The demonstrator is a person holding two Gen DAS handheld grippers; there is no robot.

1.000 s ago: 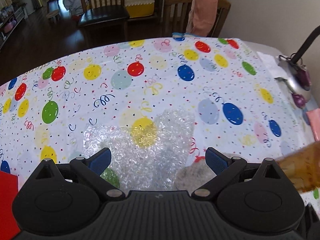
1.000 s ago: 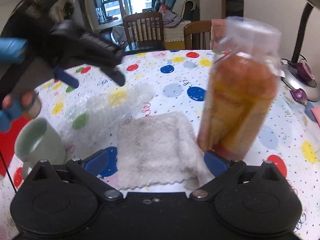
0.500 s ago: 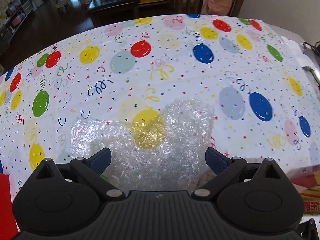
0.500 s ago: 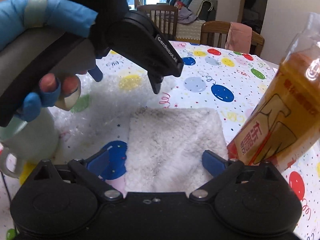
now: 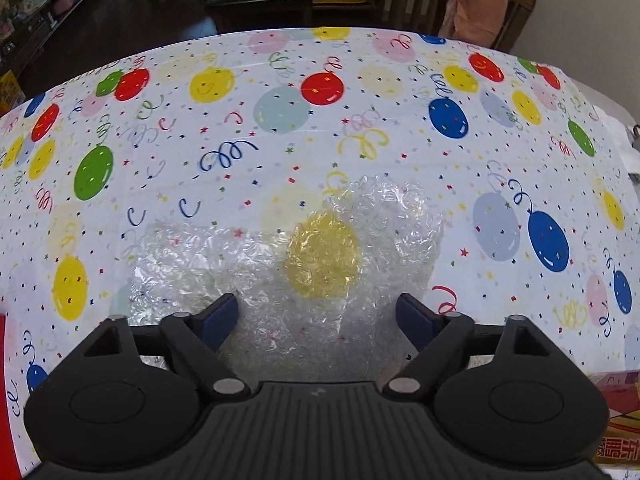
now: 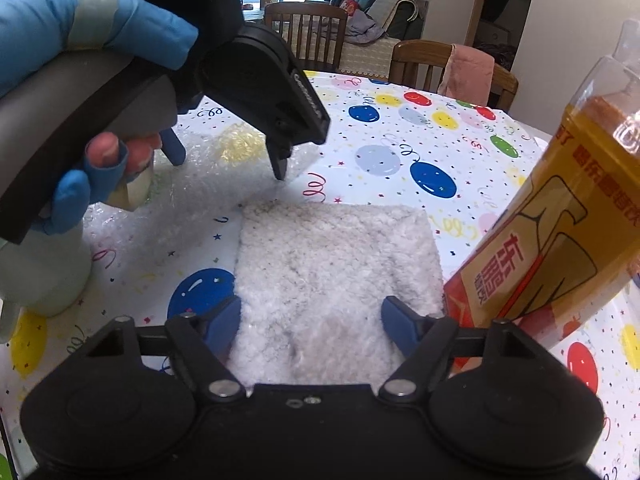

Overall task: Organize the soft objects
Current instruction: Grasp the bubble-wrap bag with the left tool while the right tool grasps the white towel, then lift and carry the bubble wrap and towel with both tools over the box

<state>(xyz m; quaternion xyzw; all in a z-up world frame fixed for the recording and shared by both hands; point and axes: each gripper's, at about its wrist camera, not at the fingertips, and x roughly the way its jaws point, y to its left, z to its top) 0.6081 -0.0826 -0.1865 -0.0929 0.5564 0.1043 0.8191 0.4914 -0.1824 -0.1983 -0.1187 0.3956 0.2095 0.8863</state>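
We list a table (image 5: 280, 128) under a white cloth printed with coloured balloons and streamers, with wooden chairs along its far edge, one with a pink towel (image 6: 466, 70) over its back. Item one: a sheet of clear bubble wrap (image 5: 320, 256), crumpled, lying flat on the cloth toward the near edge and covering a yellow balloon print. Our left gripper (image 5: 316, 320) hangs steeply over it, its blue-padded jaws apart and closing, the wrap lying between and under them; we cannot tell whether the pads touch it. In the right wrist view the same left gripper (image 6: 228, 160) shows from the side, held by a hand (image 6: 80, 92) in a blue glove, its tips right at the bubble wrap (image 6: 224, 184). Item two: a fluffy white cloth (image 6: 336, 264), square and flat, lying just beside the bubble wrap, nearer the near edge. Our right gripper (image 6: 312, 324) is over its near part, jaws apart and closing, the cloth between them; the pads do not visibly press on it. Item three: a plastic bottle (image 6: 560, 220) of amber drink with an orange label, standing just beside the cloth on its right. Item four: a pale green mug (image 6: 44, 272) at the left, by the bubble wrap, partly hidden behind the gloved hand. Item five: a red sheet (image 5: 6, 392) at the near left edge, seen only in part.
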